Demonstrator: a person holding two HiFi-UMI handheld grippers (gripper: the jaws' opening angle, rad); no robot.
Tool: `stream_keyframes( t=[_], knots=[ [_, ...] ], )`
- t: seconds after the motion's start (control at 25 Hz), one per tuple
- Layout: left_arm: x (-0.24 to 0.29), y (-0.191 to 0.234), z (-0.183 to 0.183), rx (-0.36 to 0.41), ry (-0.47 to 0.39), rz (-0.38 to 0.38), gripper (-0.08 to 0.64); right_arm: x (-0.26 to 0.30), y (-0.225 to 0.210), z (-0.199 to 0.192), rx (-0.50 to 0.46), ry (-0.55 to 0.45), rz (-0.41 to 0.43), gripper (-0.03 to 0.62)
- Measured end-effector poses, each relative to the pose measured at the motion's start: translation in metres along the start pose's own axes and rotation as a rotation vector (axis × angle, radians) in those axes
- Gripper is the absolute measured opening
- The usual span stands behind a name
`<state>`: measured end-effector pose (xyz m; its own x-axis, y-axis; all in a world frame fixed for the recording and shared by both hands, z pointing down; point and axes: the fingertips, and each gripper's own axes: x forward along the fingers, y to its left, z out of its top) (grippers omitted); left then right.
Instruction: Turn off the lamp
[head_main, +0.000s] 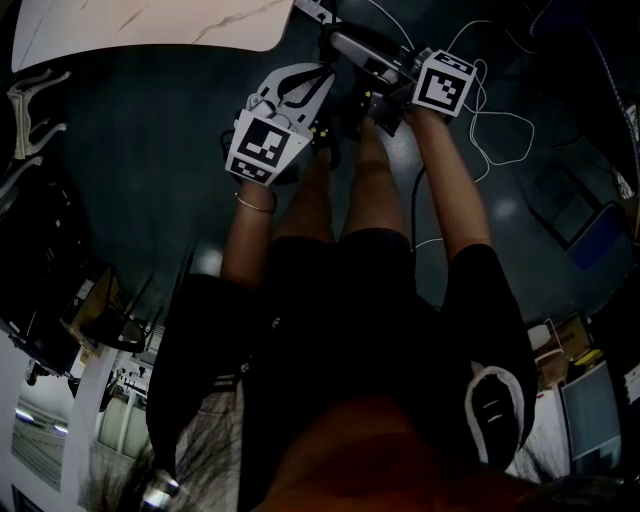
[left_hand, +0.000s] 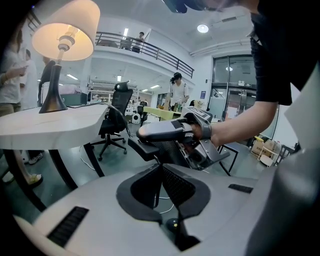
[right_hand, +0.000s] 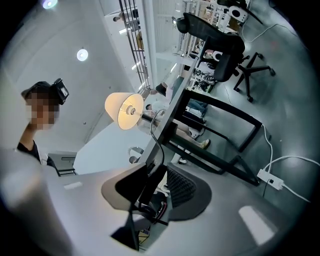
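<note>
White tabletop (head_main: 150, 25) ahead and to the left, not yet within reach. On it the lamp (left_hand: 64, 30): upright, long axis vertical, shade on top, lit. Left tongs (left_hand: 161, 167) nearer to it, closed tip to tip, nothing held; lamp up and to the left of them. Right tongs (right_hand: 152, 170) just beside the left, a narrow gap between the jaws, empty. Probably a reach forward-left needed first; switch not to be made out.

Both arms (head_main: 250, 235) stretched forward; left gripper (left_hand: 160, 167) tilted down, fingers (left_hand: 176, 185) together; right gripper (right_hand: 158, 168) level, fingers (right_hand: 182, 187) apart.
</note>
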<state>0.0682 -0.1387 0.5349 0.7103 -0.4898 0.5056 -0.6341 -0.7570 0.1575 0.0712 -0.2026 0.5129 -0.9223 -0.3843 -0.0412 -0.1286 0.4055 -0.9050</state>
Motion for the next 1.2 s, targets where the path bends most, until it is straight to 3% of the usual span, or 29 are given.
stream_keyframes(
  t=[0.52, 0.6, 0.84, 1.2],
  knots=[
    [0.000, -0.002, -0.004, -0.004, 0.012, -0.006, 0.021, -0.002, -0.001, -0.001, 0.026, -0.021, -0.006, 0.117],
    [0.000, -0.002, -0.006, 0.005, 0.025, -0.006, 0.021, -0.002, 0.001, 0.001, 0.041, -0.038, 0.006, 0.086],
    [0.002, 0.000, -0.006, -0.008, 0.013, -0.002, 0.018, -0.002, 0.002, 0.004, 0.011, -0.042, 0.009, 0.086],
    [0.003, 0.015, -0.009, -0.081, -0.022, 0.060, 0.020, -0.009, -0.008, 0.007, -0.051, -0.090, -0.080, 0.087]
  ],
)
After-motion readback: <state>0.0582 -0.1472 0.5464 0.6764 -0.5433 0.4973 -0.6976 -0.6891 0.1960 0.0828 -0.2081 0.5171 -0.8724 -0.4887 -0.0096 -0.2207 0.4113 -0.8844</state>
